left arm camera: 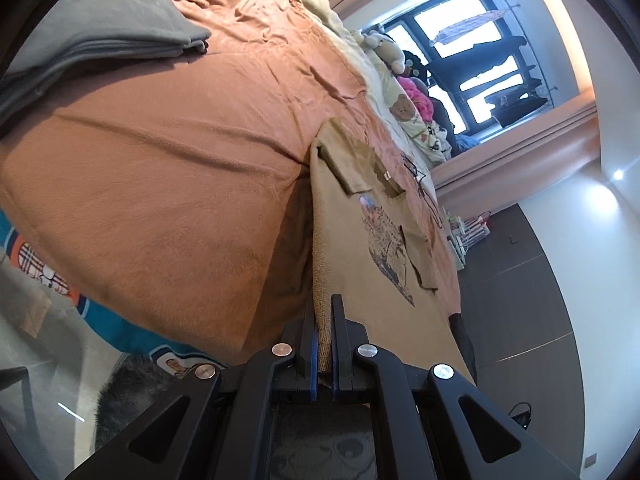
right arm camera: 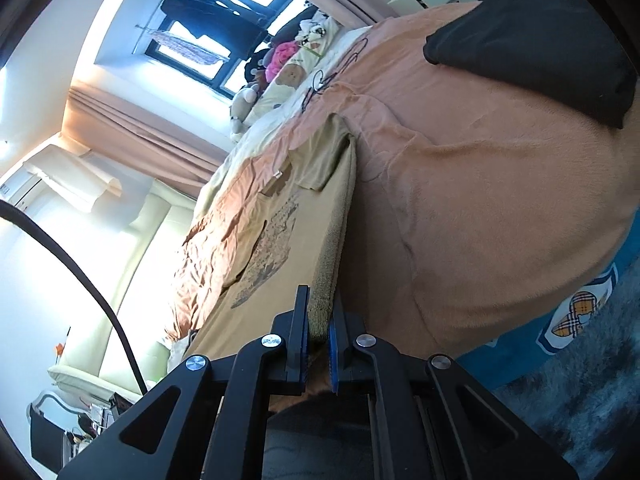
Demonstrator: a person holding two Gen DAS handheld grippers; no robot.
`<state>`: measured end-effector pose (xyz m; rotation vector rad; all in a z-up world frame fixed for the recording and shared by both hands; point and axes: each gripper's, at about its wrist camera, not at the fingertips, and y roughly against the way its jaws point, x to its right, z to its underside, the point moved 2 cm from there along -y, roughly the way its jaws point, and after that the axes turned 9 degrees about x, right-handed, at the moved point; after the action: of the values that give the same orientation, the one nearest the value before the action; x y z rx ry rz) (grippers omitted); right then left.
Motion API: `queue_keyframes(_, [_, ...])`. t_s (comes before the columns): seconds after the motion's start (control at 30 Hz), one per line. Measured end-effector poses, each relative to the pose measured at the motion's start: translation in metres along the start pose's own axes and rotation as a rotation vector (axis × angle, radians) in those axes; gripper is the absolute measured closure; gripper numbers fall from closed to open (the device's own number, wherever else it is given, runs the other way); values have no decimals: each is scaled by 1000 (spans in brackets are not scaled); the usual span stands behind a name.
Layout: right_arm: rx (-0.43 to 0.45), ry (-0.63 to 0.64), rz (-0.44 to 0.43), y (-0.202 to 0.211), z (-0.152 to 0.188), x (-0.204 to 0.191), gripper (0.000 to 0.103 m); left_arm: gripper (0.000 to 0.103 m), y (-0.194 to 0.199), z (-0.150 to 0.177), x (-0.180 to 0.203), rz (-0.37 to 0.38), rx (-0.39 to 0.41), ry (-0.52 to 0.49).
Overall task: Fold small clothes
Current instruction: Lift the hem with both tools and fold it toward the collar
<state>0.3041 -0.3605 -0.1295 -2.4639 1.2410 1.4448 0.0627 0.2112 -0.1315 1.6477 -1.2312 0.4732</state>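
Pinching the ribbed hem of the tan printed T-shirt (left arm camera: pixel 352 240), the left gripper (left arm camera: pixel 324 336) is clenched on it above the orange bedspread (left arm camera: pixel 160 160). Seen from the right wrist, the right gripper (right arm camera: pixel 319 334) clamps the T-shirt's (right arm camera: pixel 276 236) hem likewise, sleeves folded inward.

**Both grippers clamped on the shirt hem**

The left gripper (left arm camera: pixel 323 320) points forward and somewhat downward, its two black fingers drawn close with blue pads (left arm camera: pixel 313 356) pressing the ribbed hem of the tan T-shirt (left arm camera: pixel 352 240) between them. The right gripper (right arm camera: pixel 320 312) has the same pose, angled slightly downward, its blue-lined fingers (right arm camera: pixel 301 320) pinched on the hem at the shirt's other corner. No hand or sleeve shows.
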Motion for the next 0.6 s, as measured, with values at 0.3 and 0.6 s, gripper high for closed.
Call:
queue_keyframes(0.3, [26,36,-34,36,11,-9,99,100,38,11,1,21,22,-11])
queue_keyframes(0.6, [44,55,-55,63,23,-7,99,100,88,30,2,58,50,-29])
